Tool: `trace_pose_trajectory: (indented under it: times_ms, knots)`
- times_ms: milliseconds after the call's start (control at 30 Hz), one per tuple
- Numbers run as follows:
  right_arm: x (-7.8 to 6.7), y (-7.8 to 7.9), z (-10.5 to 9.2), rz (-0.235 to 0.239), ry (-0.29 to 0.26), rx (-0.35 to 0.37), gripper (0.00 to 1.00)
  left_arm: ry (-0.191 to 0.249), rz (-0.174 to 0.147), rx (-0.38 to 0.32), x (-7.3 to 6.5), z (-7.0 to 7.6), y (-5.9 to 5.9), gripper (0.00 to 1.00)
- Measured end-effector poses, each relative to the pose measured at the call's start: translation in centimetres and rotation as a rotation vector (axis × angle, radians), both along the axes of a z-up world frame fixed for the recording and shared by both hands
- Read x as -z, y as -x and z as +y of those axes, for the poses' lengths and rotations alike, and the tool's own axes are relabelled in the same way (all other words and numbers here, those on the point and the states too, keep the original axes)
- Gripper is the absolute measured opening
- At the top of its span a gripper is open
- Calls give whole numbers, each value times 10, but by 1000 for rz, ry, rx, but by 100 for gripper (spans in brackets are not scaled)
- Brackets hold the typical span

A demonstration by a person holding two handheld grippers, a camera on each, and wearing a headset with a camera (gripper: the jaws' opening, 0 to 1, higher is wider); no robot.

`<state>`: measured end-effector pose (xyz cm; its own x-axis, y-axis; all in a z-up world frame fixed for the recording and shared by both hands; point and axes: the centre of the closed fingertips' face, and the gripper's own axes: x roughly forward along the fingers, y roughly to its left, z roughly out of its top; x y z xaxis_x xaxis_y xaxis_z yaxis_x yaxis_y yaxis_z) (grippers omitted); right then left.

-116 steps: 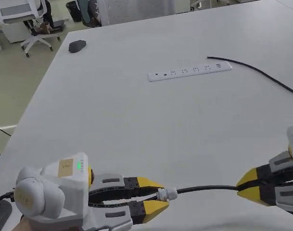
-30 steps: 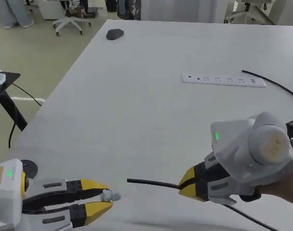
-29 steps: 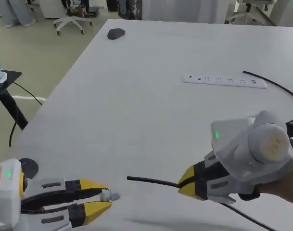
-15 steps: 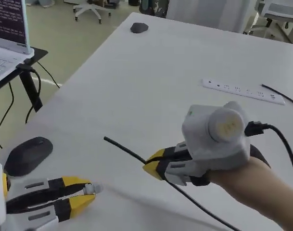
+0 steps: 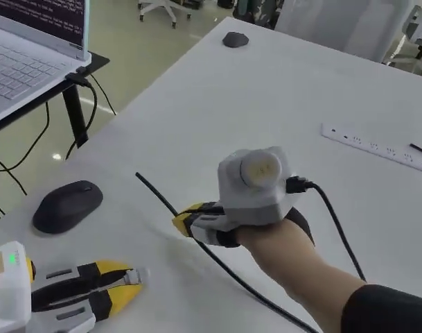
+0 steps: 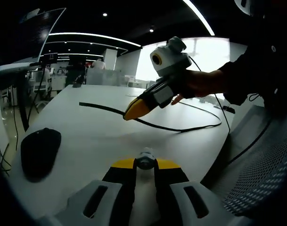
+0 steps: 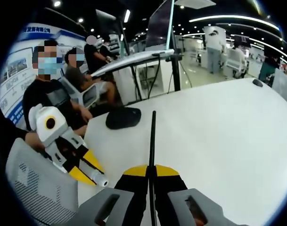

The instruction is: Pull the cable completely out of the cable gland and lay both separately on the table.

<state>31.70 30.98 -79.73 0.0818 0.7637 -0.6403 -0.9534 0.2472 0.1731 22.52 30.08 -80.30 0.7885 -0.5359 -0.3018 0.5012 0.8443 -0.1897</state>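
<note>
Left gripper: low at the near edge of the bench, the left gripper [image 5: 129, 280] has its yellow-tipped jaws pinching the cable gland [image 5: 135, 277].
Cable gland: small, pale, right at the jaw tips; in the left gripper view it [image 6: 144, 157] pokes out between them, with no cable in it.
Right gripper: over mid-bench, the right gripper [image 5: 180, 223] points toward the left gripper, and its jaws are pressed onto the black cable [image 5: 154, 192].
Cable: it runs straight out ahead of the jaws in the right gripper view [image 7: 152, 134], with its free end well apart from the gland; behind the gripper it trails across the bench toward the person.
Free end: whether it touches the bench, I cannot tell.
Bench: white [image 5: 266, 97], with a black computer mouse [image 5: 67, 206] near the left gripper, a second mouse [image 5: 234, 39] at the far end, and a white power strip [image 5: 377, 147] to the right.
Beside the bench: an open laptop [image 5: 23, 52] on a stand.
</note>
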Motion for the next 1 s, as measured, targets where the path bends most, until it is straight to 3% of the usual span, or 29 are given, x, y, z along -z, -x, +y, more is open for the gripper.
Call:
trace_pose_trajectory:
  times_ms: [200,333,467,500,667,833,1000]
  knots:
    - [17,-6,0,-49,48,23,0,17,-4,-24,3,1,-1,15]
    - [18,-15,6,-183,54,-12,0,9,-3,-21,4,1,-1,15]
    - [25,-18,9,-230,72,-19,0,24,-9,-30,4,3,-2,15]
    - [24,-19,12,-224,50,-13,0,27,-9,-35,4,4,-3,15]
    - [26,-25,12,-227,58,-8,0,33,-10,-30,5,3,-4,16]
    - [27,-33,11,-268,69,-4,8,47,-11,-32,5,3,-5,17]
    - [27,-29,14,-248,50,-18,19,84,-24,-57,-1,4,-9,39]
